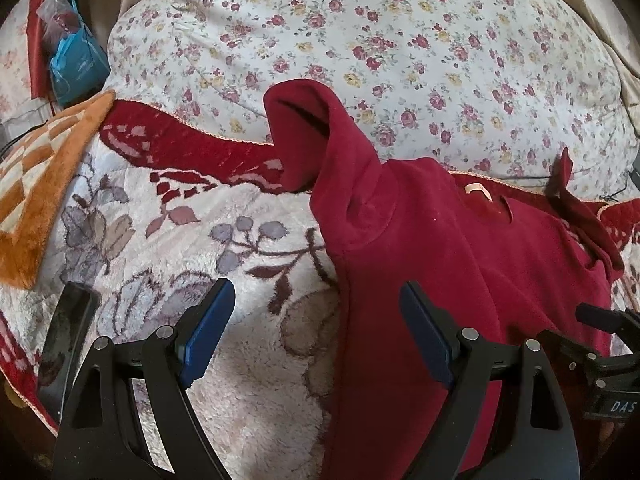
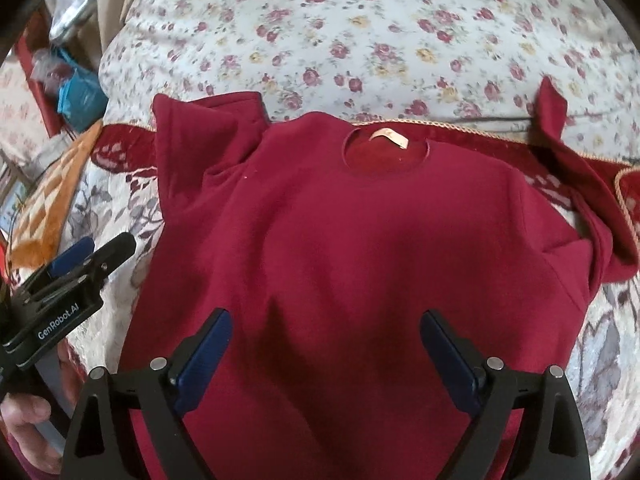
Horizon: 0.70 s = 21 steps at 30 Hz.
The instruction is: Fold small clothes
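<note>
The red sweater (image 2: 360, 240) lies spread face-up on the plush flowered blanket (image 1: 200, 240), collar and its pale label (image 2: 390, 137) toward the far edge where the rose-print quilt (image 2: 360, 20) begins, laid flat, it seems, so the folds can start square. The right gripper (image 2: 326, 350) hovers over the lower body, jaws wide apart and holding nothing. The left gripper (image 1: 318, 330) straddles the sweater's left edge, jaws equally wide and empty, likely lining up on that side. The left sleeve (image 1: 312, 132) stands rumpled and needs flattening first; the right sleeve (image 2: 560, 152) trails toward the far right corner.
</note>
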Motion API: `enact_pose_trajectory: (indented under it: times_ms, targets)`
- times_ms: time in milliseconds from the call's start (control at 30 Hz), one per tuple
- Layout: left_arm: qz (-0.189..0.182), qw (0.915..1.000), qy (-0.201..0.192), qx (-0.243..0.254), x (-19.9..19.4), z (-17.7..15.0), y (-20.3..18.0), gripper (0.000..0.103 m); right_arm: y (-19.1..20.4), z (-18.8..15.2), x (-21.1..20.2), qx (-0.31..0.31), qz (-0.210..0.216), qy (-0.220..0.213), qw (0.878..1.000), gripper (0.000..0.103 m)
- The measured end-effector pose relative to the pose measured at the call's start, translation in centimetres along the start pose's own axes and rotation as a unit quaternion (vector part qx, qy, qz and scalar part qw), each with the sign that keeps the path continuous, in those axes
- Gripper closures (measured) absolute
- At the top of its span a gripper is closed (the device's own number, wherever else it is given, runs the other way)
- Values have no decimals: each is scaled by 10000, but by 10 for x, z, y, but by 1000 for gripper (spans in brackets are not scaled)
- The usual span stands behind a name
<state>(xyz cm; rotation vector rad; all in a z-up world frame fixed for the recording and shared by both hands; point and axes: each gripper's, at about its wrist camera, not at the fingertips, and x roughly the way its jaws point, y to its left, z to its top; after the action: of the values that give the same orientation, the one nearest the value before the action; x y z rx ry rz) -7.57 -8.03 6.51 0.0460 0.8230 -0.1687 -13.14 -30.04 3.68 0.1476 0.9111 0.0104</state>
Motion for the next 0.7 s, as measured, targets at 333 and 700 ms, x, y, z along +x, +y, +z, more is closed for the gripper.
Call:
enact_pose_trajectory:
  times_ms: [333, 700]
  targets:
    - [46, 10000, 44, -13, 4, 3, -2, 18, -5, 2, 4, 8, -350, 191, 9992, 9]
    - [78, 9999, 78, 5, 9, 3, -5, 18, -14, 11, 7, 193, -278, 136, 9993, 9]
